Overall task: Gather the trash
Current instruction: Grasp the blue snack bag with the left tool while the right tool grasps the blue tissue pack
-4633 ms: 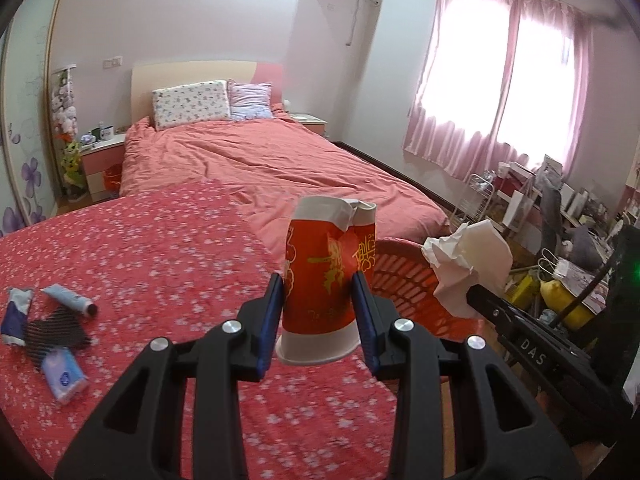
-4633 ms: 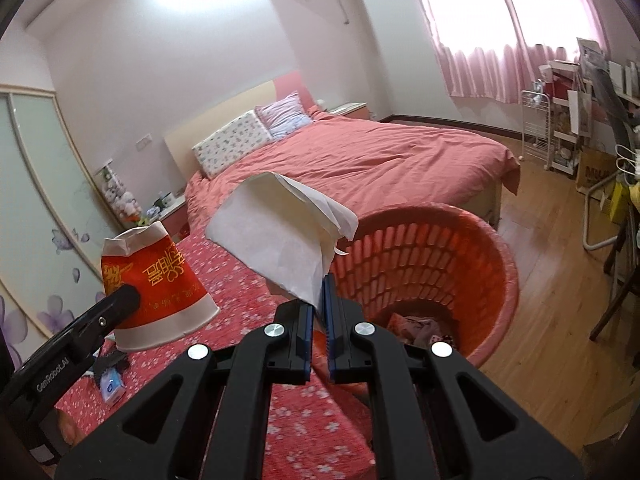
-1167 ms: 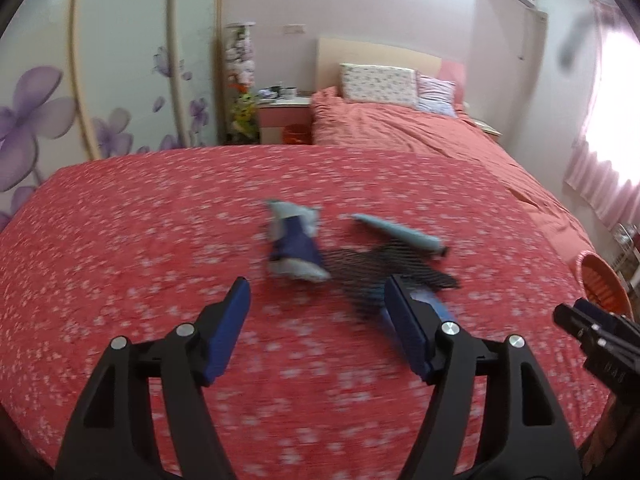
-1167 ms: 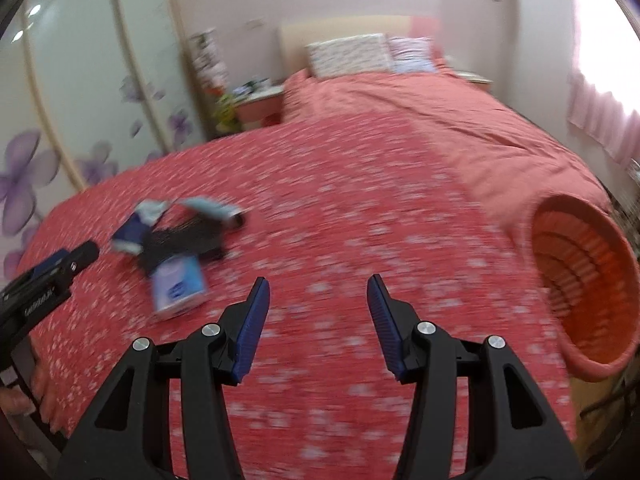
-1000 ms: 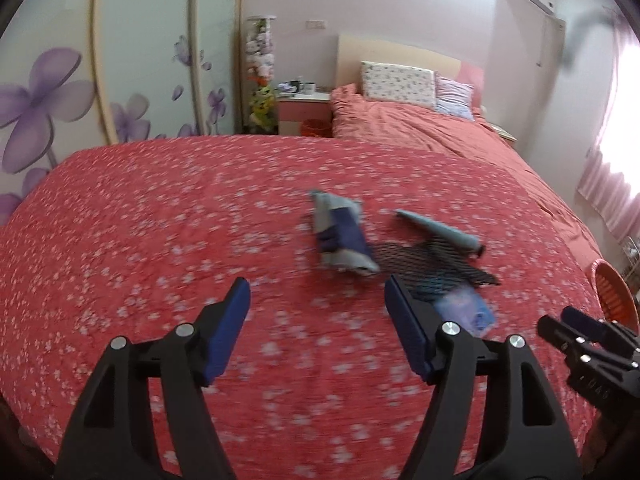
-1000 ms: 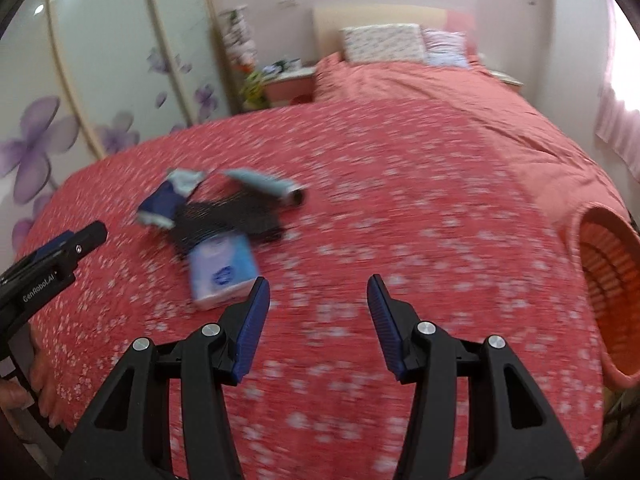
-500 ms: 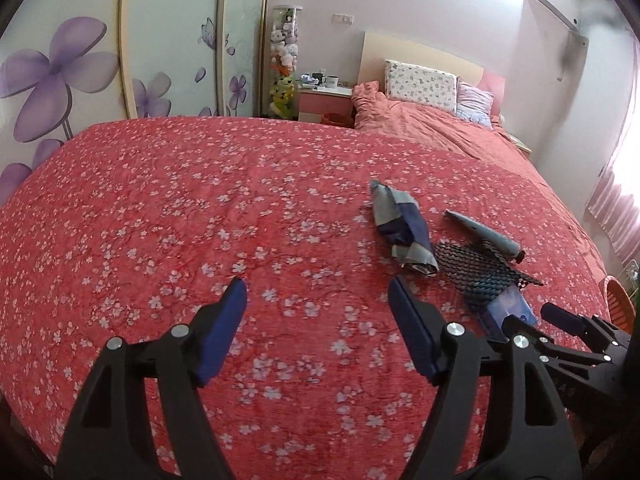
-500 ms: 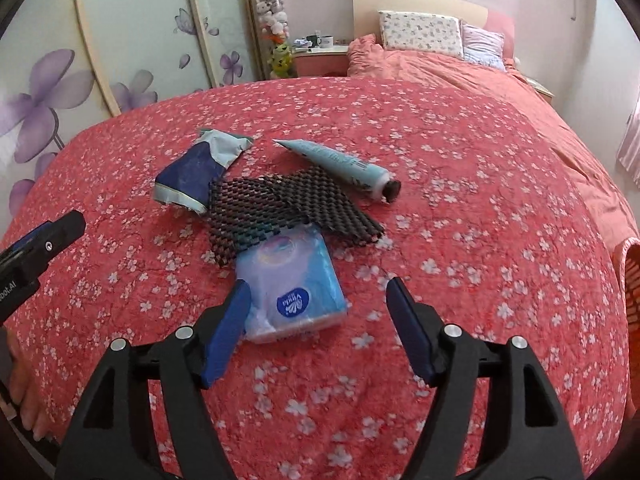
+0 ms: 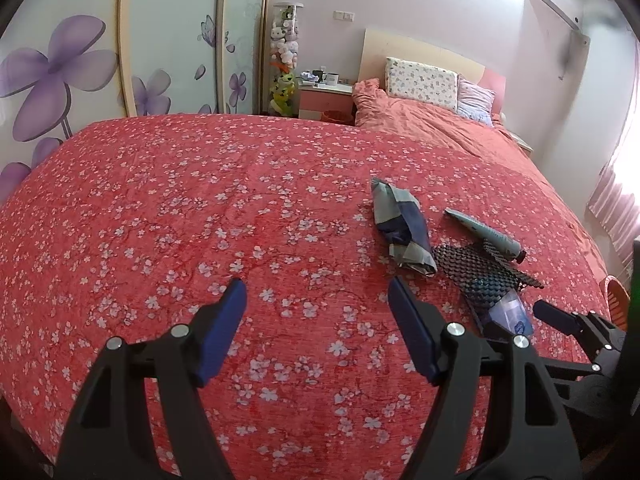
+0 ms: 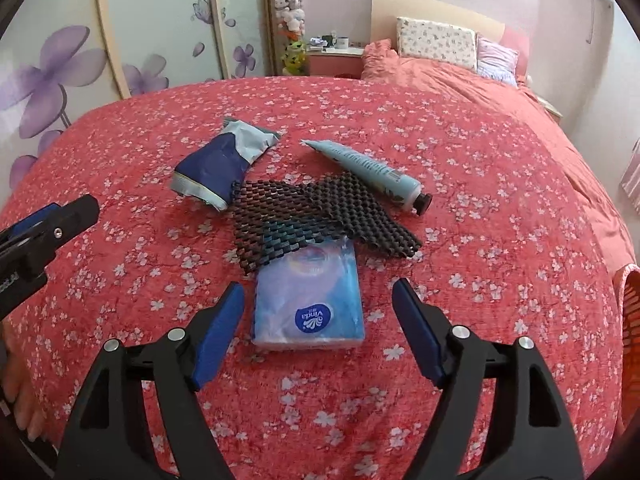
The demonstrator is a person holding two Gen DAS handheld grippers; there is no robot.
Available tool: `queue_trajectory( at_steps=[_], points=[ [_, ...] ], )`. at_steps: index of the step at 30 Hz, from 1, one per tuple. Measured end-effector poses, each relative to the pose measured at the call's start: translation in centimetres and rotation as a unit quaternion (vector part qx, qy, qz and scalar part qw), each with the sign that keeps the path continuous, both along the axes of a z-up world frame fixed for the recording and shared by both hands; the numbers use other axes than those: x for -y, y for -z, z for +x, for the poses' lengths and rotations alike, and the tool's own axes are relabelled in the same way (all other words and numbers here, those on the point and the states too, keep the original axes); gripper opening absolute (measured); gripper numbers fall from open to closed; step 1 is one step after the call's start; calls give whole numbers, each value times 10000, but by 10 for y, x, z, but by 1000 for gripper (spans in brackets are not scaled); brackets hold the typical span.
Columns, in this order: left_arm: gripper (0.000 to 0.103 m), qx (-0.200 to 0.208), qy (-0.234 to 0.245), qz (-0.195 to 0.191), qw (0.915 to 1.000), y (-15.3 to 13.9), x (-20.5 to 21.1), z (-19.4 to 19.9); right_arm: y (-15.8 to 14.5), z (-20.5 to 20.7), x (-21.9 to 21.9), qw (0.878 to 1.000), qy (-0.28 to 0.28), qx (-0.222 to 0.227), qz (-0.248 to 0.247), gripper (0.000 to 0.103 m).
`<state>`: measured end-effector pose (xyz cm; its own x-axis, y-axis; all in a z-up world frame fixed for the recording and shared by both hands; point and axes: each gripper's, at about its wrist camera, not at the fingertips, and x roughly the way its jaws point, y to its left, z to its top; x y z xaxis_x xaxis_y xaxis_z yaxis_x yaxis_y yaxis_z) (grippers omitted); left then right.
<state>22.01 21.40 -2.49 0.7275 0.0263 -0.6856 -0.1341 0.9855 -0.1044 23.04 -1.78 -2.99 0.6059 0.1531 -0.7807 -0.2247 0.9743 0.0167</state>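
A blue tissue pack (image 10: 310, 294) lies on the red flowered cover (image 10: 500, 208), partly under a black mesh mat (image 10: 320, 216). My right gripper (image 10: 318, 312) is open, its jaws on either side of the pack's near end. Behind lie a crumpled navy wrapper (image 10: 218, 164) and a light blue tube (image 10: 368, 170). My left gripper (image 9: 316, 312) is open and empty over bare cover, left of the wrapper (image 9: 402, 232), mat (image 9: 478, 272), tube (image 9: 486, 234) and pack (image 9: 508, 314). The left gripper's tip shows at the left of the right wrist view.
The orange basket's rim (image 10: 632, 296) shows at the right edge, off the cover's side. A second bed with pillows (image 10: 436, 40) and a nightstand (image 10: 334, 58) stand behind. Wardrobe doors with purple flowers (image 9: 60, 76) line the left wall.
Both grippers, earlier shut on a red cup and a white tissue by the basket, are open and empty. They swung left to the pile; the right has closed in on the tissue pack.
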Motion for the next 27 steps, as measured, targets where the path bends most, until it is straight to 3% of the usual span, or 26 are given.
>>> queue_trajectory(
  at_steps=[1, 3, 13, 21, 27],
  points=[
    [72, -1, 6, -8, 10000, 0, 1, 0, 2, 1, 0, 10000, -9, -20, -17, 69],
    [72, -16, 21, -41, 10000, 1, 5, 3, 6, 1, 0, 10000, -41, -80, -27, 55],
    [72, -82, 245, -227, 9994, -2, 36, 49, 7, -10, 28, 9999, 82, -30, -85, 54],
    [71, -586, 293, 7, 9979, 14, 66, 108, 4, -13, 50, 9996, 274, -45, -53, 53],
    [54, -866, 246, -198, 9957, 29, 63, 125, 5, -13, 83, 9974, 713, 2, -137, 53]
  ],
)
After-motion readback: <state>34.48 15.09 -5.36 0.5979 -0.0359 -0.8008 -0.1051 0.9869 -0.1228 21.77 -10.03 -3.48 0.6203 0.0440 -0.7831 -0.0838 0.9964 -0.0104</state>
